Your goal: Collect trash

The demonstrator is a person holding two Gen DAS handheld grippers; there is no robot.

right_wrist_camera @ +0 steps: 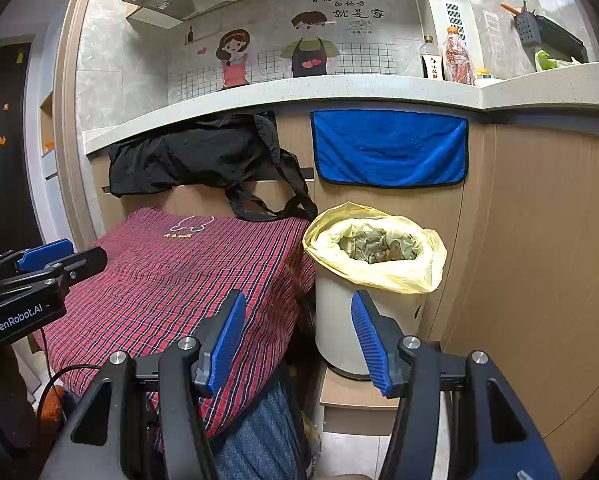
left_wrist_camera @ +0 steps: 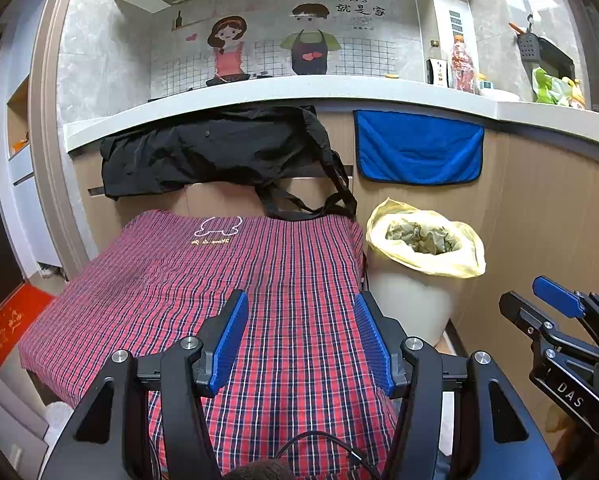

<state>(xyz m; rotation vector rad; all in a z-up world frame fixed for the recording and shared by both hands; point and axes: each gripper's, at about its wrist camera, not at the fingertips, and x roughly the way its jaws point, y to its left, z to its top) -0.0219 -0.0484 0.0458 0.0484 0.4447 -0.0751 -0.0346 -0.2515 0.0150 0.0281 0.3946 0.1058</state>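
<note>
A white trash bin [left_wrist_camera: 411, 304] lined with a yellow bag [left_wrist_camera: 451, 264] stands against the cabinet; green leafy trash [left_wrist_camera: 421, 236] fills the bag. It also shows in the right wrist view: bin [right_wrist_camera: 339, 328], bag [right_wrist_camera: 395, 276], trash [right_wrist_camera: 375, 246]. My left gripper [left_wrist_camera: 301, 340] is open and empty over a red plaid cloth [left_wrist_camera: 203, 276]. My right gripper [right_wrist_camera: 297, 340] is open and empty, short of the bin and a little left of it. The right gripper also shows at the right edge of the left wrist view [left_wrist_camera: 539, 300]; the left gripper shows at the left edge of the right wrist view [right_wrist_camera: 67, 258].
The plaid cloth [right_wrist_camera: 171, 280] covers a low surface left of the bin. A black bag [left_wrist_camera: 219, 152] and a blue towel [left_wrist_camera: 419, 148] hang below the white countertop [left_wrist_camera: 283, 90]. Bottles [left_wrist_camera: 461, 64] stand on the counter. The bin rests on a low wooden block [right_wrist_camera: 355, 400].
</note>
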